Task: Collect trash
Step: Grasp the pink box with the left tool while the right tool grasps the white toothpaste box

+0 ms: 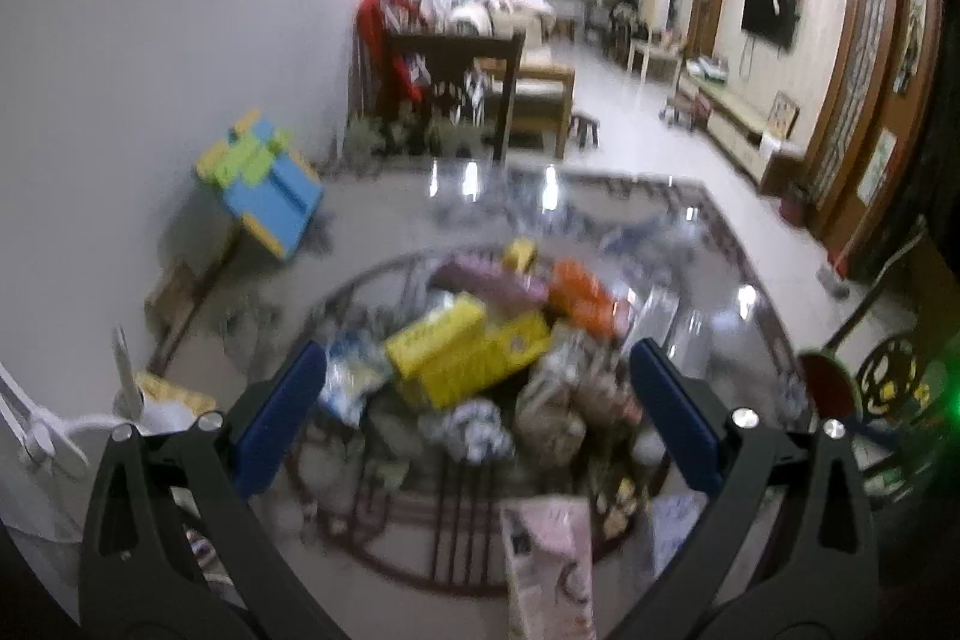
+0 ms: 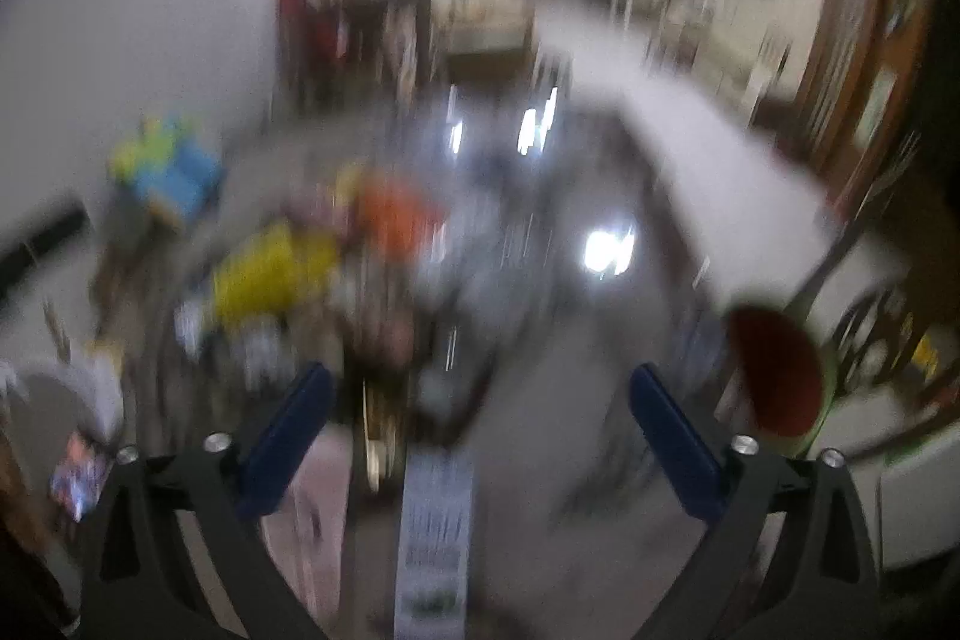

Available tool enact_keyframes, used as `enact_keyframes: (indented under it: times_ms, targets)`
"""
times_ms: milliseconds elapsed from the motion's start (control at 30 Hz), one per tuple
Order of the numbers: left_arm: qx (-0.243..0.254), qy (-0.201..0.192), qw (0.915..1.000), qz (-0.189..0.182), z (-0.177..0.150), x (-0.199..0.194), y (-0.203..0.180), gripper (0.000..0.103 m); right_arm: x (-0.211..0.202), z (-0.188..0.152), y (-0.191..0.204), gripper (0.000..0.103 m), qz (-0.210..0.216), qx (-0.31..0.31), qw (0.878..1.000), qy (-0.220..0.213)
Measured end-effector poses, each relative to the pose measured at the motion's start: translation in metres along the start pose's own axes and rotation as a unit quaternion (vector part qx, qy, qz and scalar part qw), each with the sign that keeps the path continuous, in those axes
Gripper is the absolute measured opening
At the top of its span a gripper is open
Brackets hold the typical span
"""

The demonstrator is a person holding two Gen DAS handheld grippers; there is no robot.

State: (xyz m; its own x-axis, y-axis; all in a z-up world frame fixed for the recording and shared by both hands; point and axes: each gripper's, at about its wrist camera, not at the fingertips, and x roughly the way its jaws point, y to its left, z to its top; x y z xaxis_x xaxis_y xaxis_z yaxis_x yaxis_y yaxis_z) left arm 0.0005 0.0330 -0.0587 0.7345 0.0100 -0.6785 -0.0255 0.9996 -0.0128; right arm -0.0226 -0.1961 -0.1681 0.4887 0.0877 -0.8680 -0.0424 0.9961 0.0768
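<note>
Left gripper [image 1: 477, 424]: blue fingers [image 1: 282, 415] spread wide, empty, poised above the trash heap [image 1: 480, 358] on the round glass table [image 1: 738, 316]; a yellow carton [image 1: 462, 346] and crumpled wrappers [image 1: 474, 424] lie between the finger lines, untouched. Right gripper [image 2: 480, 430]: jaws likewise wide apart, gripping nothing, over a printed paper strip [image 2: 435, 532] near the table edge. Risk: the right view is heavily smeared, so a hasty closure could miss, scatter the loose pile, or knock the red bowl [image 2: 774, 376] beside the right finger.
</note>
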Motion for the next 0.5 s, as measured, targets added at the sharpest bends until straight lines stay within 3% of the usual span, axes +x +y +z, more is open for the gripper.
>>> enact_keyframes:
  times_ms: [133,233,367,500]
  targets:
    - [0.01,0.045,0.9989,0.009,-0.032,0.022,0.003,0.1,0.055,-0.046,0.01,0.073,0.0,-0.01,0.996,0.088]
    - [0.017,0.071,0.9973,0.008,-0.058,0.033,0.002,0.1,0.075,-0.063,0.022,0.071,0.013,-0.029,0.992,0.122]
    - [0.039,0.109,0.9932,-0.014,-0.089,0.048,-0.007,0.099,0.087,-0.074,0.029,0.051,0.01,-0.052,0.989,0.135]
    - [0.024,0.162,0.9847,-0.059,-0.112,0.068,-0.015,0.099,0.085,-0.079,0.019,0.048,0.028,-0.03,0.99,0.132]
